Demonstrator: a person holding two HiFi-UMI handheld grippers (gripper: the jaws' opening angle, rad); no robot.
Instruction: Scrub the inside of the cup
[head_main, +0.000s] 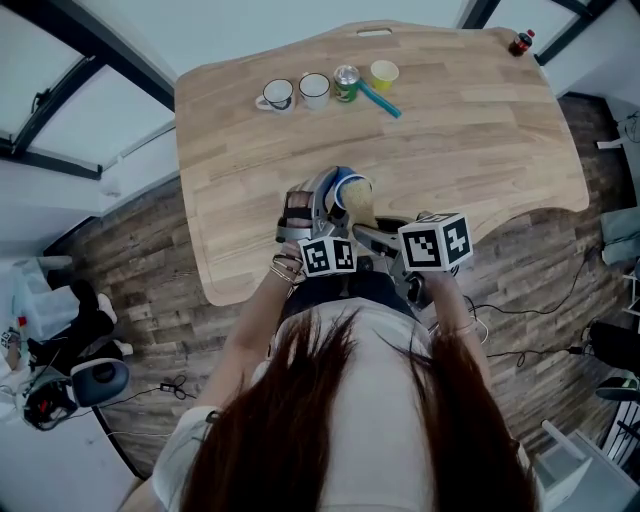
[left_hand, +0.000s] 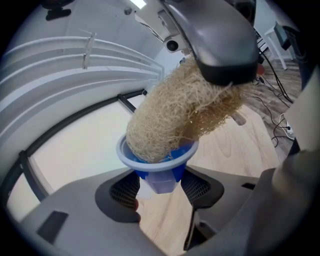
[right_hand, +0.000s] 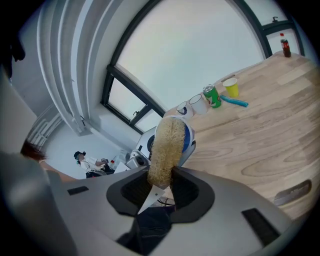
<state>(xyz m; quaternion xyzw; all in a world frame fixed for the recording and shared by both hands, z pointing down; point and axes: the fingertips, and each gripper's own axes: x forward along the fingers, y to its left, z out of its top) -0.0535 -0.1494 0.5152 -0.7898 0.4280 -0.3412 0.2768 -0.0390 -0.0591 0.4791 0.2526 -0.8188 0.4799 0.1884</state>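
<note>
A blue cup with a pale rim sits between the jaws of my left gripper, which is shut on its lower body. A tan loofah sponge is pushed into the cup's mouth. My right gripper is shut on the sponge's near end, and the cup shows just behind it. In the head view both grippers meet over the table's near edge, left gripper beside the cup, right gripper behind the sponge. The cup's inside is hidden by the sponge.
At the far side of the wooden table stand two white mugs, a green can, a yellow cup and a blue-handled brush. A dark bottle is at the far right corner.
</note>
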